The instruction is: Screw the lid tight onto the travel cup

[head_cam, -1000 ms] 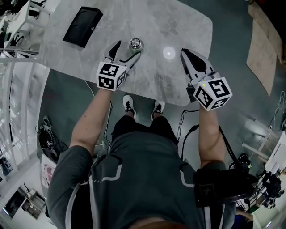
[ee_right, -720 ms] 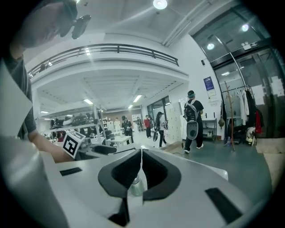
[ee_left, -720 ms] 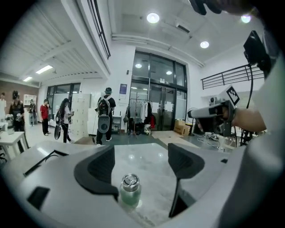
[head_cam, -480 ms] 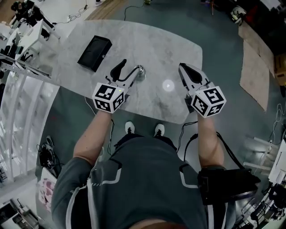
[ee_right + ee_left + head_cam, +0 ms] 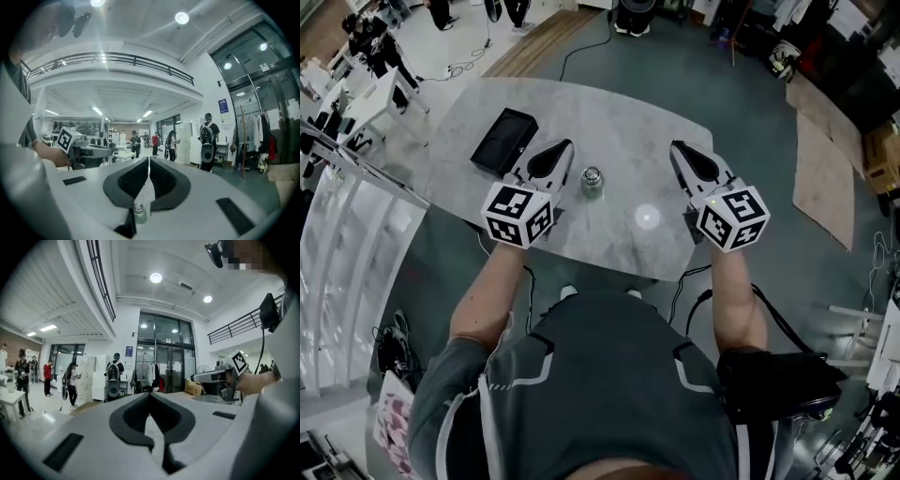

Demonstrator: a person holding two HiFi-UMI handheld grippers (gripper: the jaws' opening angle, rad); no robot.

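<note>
Left claw: the left gripper [image 5: 150, 394] has its jaws pressed together with nothing between them. They have just been closing, on air only.
Right claw: the right gripper [image 5: 148, 160] is pressed together too and holds nothing.
Place of both claws: in the head view they hang above the table [image 5: 609, 108], one at each side of the cup and apart from it.
Place of the cup: the travel cup [image 5: 593, 186] stands alone on the table between the two grippers, right of a black case [image 5: 503, 141] and up-left of a bright light spot [image 5: 648, 217].
Look of the cup: small, round and upright, with a dull greenish metal body. The lid [image 5: 592, 174] sits on top and shines. No tilt of the lid shows, but from so steep above I cannot tell if the thread is fully home.
Step in hand: I judge it as the drawing back after the screwing, since no claw touches the cup.
How to do it well: keep both claws clear of the cup, so it is not knocked over.
If the lid proves loose: one claw should open and pinch the body low and firm. The other should take the lid squarely from above and turn it without pushing sideways.
Risk: a smooth metal wall probably slips in a weak pinch.
</note>
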